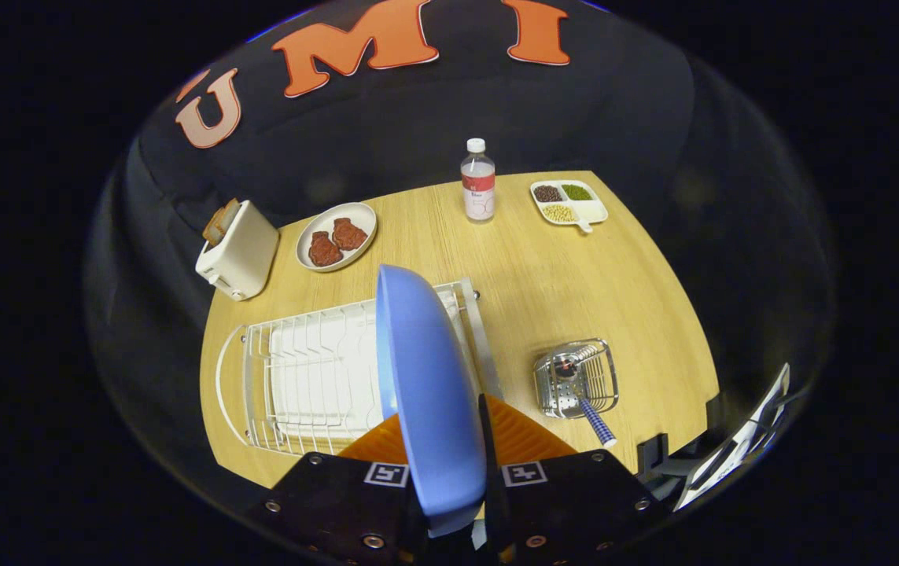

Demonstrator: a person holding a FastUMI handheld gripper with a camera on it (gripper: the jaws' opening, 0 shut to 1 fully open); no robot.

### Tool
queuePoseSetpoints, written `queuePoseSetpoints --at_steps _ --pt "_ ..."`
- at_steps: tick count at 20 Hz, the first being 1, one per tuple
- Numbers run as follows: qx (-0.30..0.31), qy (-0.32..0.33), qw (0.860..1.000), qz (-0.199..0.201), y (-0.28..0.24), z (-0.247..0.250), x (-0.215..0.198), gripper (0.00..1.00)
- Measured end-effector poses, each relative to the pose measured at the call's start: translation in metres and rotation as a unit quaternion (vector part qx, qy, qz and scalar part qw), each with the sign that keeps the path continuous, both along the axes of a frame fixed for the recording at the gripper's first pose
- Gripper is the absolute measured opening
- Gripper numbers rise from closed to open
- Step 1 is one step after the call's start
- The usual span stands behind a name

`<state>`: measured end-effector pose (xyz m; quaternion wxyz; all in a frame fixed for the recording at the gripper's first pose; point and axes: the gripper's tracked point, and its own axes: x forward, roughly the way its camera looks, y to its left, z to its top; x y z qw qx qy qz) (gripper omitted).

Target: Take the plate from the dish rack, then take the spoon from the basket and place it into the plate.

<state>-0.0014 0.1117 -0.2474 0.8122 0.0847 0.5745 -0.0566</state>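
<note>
A black cloth wall [418, 149] closed off the far side of the booth and hung in soft folds behind a light wooden table [567, 291], whose grain ran away from the camera. The tabletop was evenly lit, with only faint shadows beside the things that stood on it. Along its far edge sat a cream toaster [238, 250] with bread in its slot, an oval dish [337, 237] with two brown pieces on it, a clear bottle [477, 180] with a white cap, and a white divided tray [568, 203] with dark, green and pale contents. Past the table's near right corner some black and white gear [740, 444] showed dimly; what it was could not be told.
</note>
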Motion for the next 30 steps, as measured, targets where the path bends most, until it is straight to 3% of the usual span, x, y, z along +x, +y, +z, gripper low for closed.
queuePoseSetpoints --at_steps 12,15,19,30 --pt "0.155 -0.025 0.987 0.033 -0.023 -0.019 -0.089 0.28" --pt "0.206 0.0 0.978 0.006 -0.029 -0.035 -0.116 0.28" --pt "0.203 0.009 0.979 0.005 -0.046 -0.056 -0.141 0.28" --pt "0.275 0.05 0.96 0.019 -0.006 -0.116 -0.184 0.28"
